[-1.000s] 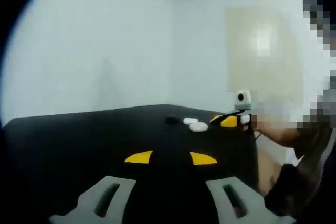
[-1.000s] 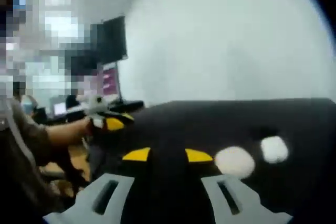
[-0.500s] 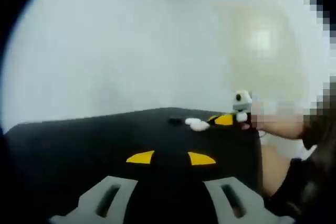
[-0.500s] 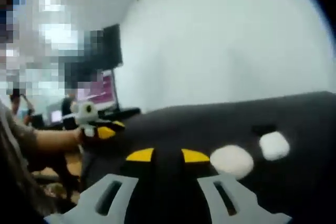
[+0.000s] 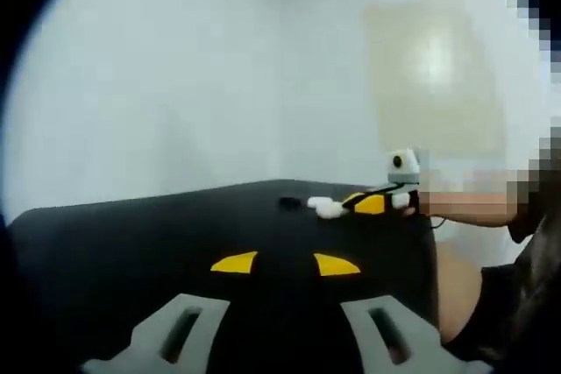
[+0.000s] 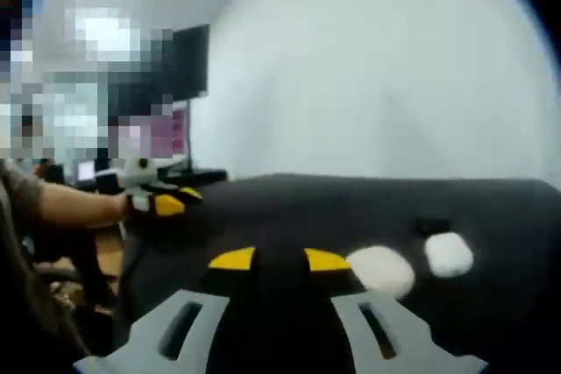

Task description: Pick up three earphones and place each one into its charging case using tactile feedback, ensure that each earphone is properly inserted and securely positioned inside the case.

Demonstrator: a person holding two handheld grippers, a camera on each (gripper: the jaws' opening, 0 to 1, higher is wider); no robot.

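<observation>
Two white rounded charging cases (image 6: 381,269) (image 6: 449,253) lie on the black table (image 6: 491,208), just right of my right gripper (image 6: 279,258), which is open with nothing between its yellow tips. A small dark item (image 6: 431,226) sits behind them, too blurred to identify. In the left gripper view the white cases (image 5: 326,208) and the dark item (image 5: 289,203) lie at the far table edge, with the right gripper (image 5: 377,203) right beside the cases. My left gripper (image 5: 285,264) hovers open over bare black table (image 5: 131,234), far from them.
A person's forearm (image 5: 465,209) holds the right gripper at the table's right edge. In the right gripper view the left gripper (image 6: 158,201) is held at the table's left edge, with a dark monitor (image 6: 180,102) behind it. White walls stand behind the table.
In the left gripper view the right gripper has edged left toward the white cases and now partly overlaps them. Both views have shifted slightly. Both grippers' jaws stay apart.
</observation>
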